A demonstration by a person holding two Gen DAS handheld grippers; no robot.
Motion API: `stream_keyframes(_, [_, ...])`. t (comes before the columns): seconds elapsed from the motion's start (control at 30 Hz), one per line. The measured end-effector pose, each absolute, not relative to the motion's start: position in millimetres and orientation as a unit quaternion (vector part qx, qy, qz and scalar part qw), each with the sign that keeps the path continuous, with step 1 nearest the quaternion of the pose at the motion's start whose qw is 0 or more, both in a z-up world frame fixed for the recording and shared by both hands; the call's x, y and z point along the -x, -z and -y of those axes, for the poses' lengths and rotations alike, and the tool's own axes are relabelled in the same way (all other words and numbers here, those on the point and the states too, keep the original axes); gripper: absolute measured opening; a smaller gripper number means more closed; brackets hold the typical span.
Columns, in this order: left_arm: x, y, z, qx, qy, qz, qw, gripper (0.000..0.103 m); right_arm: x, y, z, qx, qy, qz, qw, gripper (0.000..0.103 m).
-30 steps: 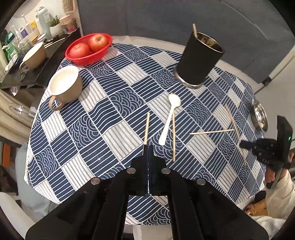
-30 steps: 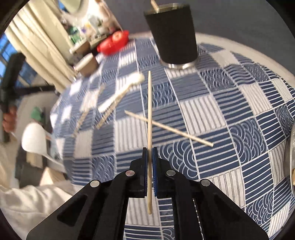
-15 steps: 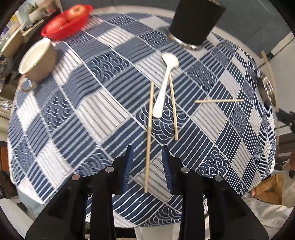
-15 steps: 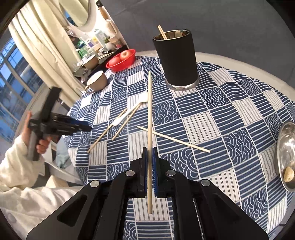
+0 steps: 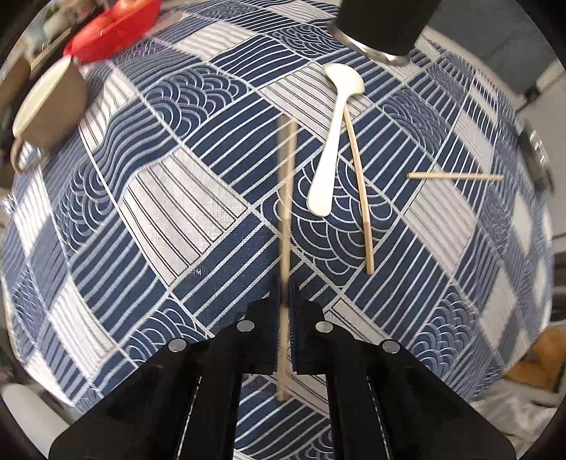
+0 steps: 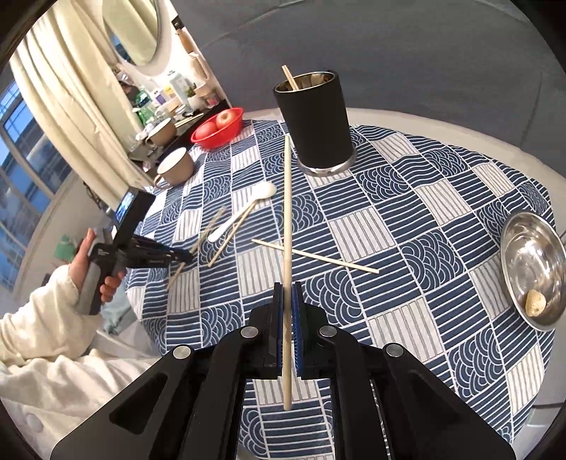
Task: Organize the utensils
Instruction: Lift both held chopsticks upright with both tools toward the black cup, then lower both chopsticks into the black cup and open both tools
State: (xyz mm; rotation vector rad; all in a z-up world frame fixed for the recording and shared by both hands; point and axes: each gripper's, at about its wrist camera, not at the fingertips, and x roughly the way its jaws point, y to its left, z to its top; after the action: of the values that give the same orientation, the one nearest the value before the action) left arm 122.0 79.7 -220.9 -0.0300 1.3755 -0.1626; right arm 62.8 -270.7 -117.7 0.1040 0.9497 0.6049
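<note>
A: Left wrist view first. The left gripper [image 5: 284, 283] has its jaws drawn in tight around a blurred chopstick [image 5: 285, 230], which runs straight up the frame between the fingers and pokes out behind them.

B: Just to the right of it lies the white spoon [image 5: 334, 138] on the patterned tablecloth [image 5: 159, 212], bowl end up near the black cup [image 5: 385, 24].

A: And a second chopstick [image 5: 359, 177] lies alongside the spoon handle, touching or nearly so. A third stick [image 5: 454, 176] lies crosswise, well off to the right.

B: Far left, a brown mug [image 5: 49, 106] and a red bowl [image 5: 113, 32], both smeared by motion.

A: Over to the right wrist view. The right gripper [image 6: 287, 308] is pinching its own chopstick [image 6: 287, 247], held clear above the table, tip pointing toward the black cup [image 6: 313, 120].

B: That cup stands upright on the cloth [image 6: 406, 247] with one stick [image 6: 289, 77] already leaning inside it.

A: Below the held stick, a loose chopstick [image 6: 315, 255] lies flat on the cloth. The spoon [image 6: 244, 212] and its neighbouring sticks sit to the left.

B: And the left gripper [image 6: 184, 257] shows at the table edge, gripped by a hand [image 6: 95, 269] in a cream sleeve, fingers at the near end of a stick.

A: Steel dish [image 6: 530, 269] at the right edge, apples [image 6: 217, 124] in the red bowl at the back.
</note>
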Motion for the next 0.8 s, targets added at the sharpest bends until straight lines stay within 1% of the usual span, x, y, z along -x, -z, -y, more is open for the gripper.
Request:
stream_keyframes(0.07, [-120.3,221.4,-90.8,0.046,0.073,-0.636,0.767,0.005,-63.0,118.2,270.2,-0.052,-0.284,-0.449,0.846,0.005])
stream_keyframes(0.2, [-111.4,212.5,-103.3,0.051,0.069,-0.631,0.771,0.005,-65.2,114.7,266.0,-0.056,-0.286,-0.442,0.848,0.005])
stream_keyframes(0.33, [-111.4,191.7,-116.1,0.044,0.054,-0.623,0.779,0.005,-71.7,107.6,263.5,-0.065,-0.291,-0.43,0.852,0.005])
stream_keyframes(0.5, [-126.6,143.9,-131.8,0.046,0.056,-0.581,0.811,0.005,-84.2,90.4,261.4,-0.071,-0.292,-0.404,0.864,0.005])
stream_keyframes(0.8, [-179.1,63.4,-112.2,0.038,0.074,-0.502,0.861,0.005,-114.9,54.8,264.0,-0.106,-0.282,-0.347,0.888,0.005])
